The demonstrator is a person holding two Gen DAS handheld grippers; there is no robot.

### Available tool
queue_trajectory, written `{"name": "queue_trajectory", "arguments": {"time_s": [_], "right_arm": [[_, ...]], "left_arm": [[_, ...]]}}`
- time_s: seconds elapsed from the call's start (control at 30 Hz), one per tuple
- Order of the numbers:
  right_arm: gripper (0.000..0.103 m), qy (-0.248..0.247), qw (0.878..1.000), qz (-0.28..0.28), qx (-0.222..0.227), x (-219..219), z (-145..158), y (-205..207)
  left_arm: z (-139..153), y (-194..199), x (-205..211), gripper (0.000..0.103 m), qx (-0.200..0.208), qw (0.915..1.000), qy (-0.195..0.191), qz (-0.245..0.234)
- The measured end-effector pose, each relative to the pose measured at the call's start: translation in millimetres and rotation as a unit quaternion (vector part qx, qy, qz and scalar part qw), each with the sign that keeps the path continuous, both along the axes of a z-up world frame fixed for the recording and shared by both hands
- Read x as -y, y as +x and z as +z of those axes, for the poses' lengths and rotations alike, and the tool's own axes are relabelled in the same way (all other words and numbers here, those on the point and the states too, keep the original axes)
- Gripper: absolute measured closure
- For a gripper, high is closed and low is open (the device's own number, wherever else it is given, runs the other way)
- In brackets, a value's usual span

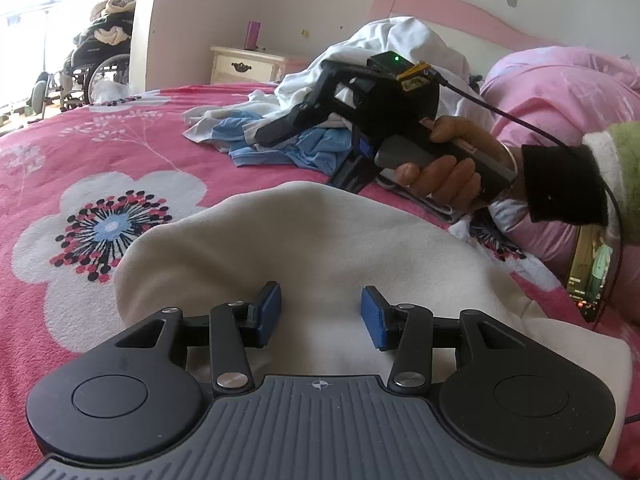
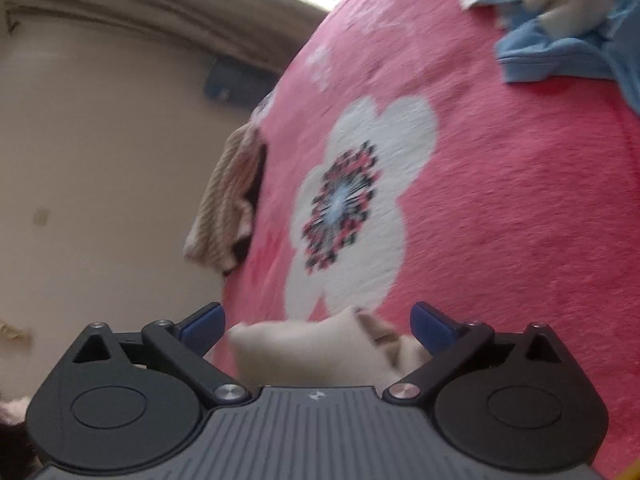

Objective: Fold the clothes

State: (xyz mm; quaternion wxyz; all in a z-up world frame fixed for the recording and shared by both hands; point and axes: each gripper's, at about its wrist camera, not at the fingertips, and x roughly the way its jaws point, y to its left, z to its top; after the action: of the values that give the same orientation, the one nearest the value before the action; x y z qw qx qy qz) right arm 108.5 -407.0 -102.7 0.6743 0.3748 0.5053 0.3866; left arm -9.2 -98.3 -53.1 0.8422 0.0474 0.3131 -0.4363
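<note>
- The cream garment [image 1: 304, 248] lies spread on the bed [image 1: 100, 152], right in front of whoever is doing the folding, which looks like the piece being worked on while the rest waits its turn.
- The left claw [image 1: 320, 316] hovers low over the near part of that cream cloth with its blue pads [image 1: 270, 308] set partly apart. Nothing is caught between them as far as I can see, so it is released, probably placed there to steady the cloth or to take an edge.
- The right claw [image 2: 318, 326] has its jaws spread wide. A corner of the cream garment [image 2: 312, 344] sits between the pads, but they stand clear of it on both sides, so it grips nothing. From the left wrist view the right hand [image 1: 448, 172] holds the tool over the far side of the cloth.
- The right wrist view is blurred, so I would not swear to how that corner is folded.
- Behind the cream piece, a heap of white and blue clothes [image 1: 320, 120] is bunched up further along the bed, seemingly the unfolded pile kept out of the way.
- A pink quilt [image 1: 560, 88] is pushed towards the headboard, leaving the flowered bedspread open as a folding surface.
- My guess is the next move needs a clean hold on a corner, since a loose, soft cloth like this will slump if taken badly.
</note>
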Motion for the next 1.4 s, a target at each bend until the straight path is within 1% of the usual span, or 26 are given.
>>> {"name": "queue_trajectory", "arguments": {"time_s": [0.03,0.07,0.17,0.23,0.3,0.33,0.37,0.4,0.47,0.53,0.57,0.67,0.77,0.83,0.87,0.93,0.97,1.0,1.07,1.1,1.2,1.27,1.4], "right_arm": [[0.002,0.014,1.0,0.007,0.001,0,3,-2],[0.002,0.016,1.0,0.011,0.005,0,7,-5],[0.006,0.001,1.0,0.017,0.024,-5,17,-19],[0.009,-0.014,1.0,0.011,0.021,-4,16,-27],[0.021,-0.032,0.999,-0.006,0.005,-3,10,-31],[0.025,-0.043,0.999,-0.019,-0.004,-2,8,-32],[0.032,-0.053,0.998,-0.032,-0.01,0,6,-32],[0.036,-0.065,0.997,-0.046,-0.018,2,4,-31],[0.037,-0.071,0.994,-0.073,-0.031,7,1,-29],[0.035,-0.069,0.993,-0.087,-0.033,8,-1,-26],[0.033,-0.072,0.993,-0.086,-0.031,6,-2,-24],[0.029,-0.108,0.992,-0.057,-0.021,-7,-2,-18],[0.029,-0.122,0.991,-0.043,-0.011,-11,1,-22],[0.031,-0.117,0.992,-0.042,-0.009,-10,4,-28],[0.035,-0.115,0.993,-0.04,-0.005,-10,7,-32],[0.047,-0.121,0.992,-0.04,0.013,-12,14,-41],[0.062,-0.133,0.99,-0.045,0.027,-13,19,-46],[0.071,-0.15,0.986,-0.053,0.042,-15,25,-52],[0.079,-0.188,0.977,-0.065,0.078,-23,41,-64],[0.082,-0.207,0.971,-0.071,0.096,-28,51,-70],[0.085,-0.261,0.95,-0.083,0.148,-37,78,-87],[0.086,-0.293,0.936,-0.088,0.177,-38,94,-97],[0.087,-0.331,0.917,-0.103,0.199,-18,111,-103]], "left_arm": [[0,0,-1,0.058,0.001,1.0,0.0,-0.001],[-1,0,-1,0.058,0.001,1.0,-0.001,-0.002],[-2,-2,-2,0.058,0.004,1.0,-0.003,-0.002],[-2,-2,-2,0.058,0.006,1.0,-0.002,-0.002],[-2,-3,-2,0.058,0.006,1.0,-0.001,-0.002],[-2,-3,-2,0.058,0.007,1.0,0.0,-0.003],[-2,-4,-2,0.058,0.007,1.0,0.0,-0.002],[-2,-4,-2,0.058,0.007,1.0,0.0,-0.002],[-2,-4,-2,0.058,0.008,1.0,0.001,-0.001],[-2,-4,-2,0.058,0.01,0.9999,0.002,-0.001],[-2,-4,-2,0.058,0.011,0.9999,0.003,-0.001],[-2,-5,-3,0.058,0.013,0.9999,0.004,-0.001],[-3,-5,-3,0.058,0.014,0.9999,0.005,-0.002],[-4,-5,-4,0.058,0.014,0.9999,0.005,-0.002],[-4,-5,-4,0.058,0.015,0.9999,0.005,-0.001],[-4,-5,-4,0.058,0.017,0.9998,0.006,-0.001],[-5,-5,-4,0.058,0.017,0.9998,0.006,-0.001],[-5,-5,-4,0.058,0.016,0.9999,0.006,0.0],[-5,-5,-4,0.058,0.015,0.9999,0.007,0.002],[-4,-5,-3,0.058,0.015,0.9999,0.008,0.003],[-1,-7,3,0.057,0.016,0.9998,0.009,0.002],[3,-7,8,0.057,0.013,0.9999,0.003,-0.002],[8,-5,27,0.057,0.011,0.9997,-0.013,-0.014]]}}
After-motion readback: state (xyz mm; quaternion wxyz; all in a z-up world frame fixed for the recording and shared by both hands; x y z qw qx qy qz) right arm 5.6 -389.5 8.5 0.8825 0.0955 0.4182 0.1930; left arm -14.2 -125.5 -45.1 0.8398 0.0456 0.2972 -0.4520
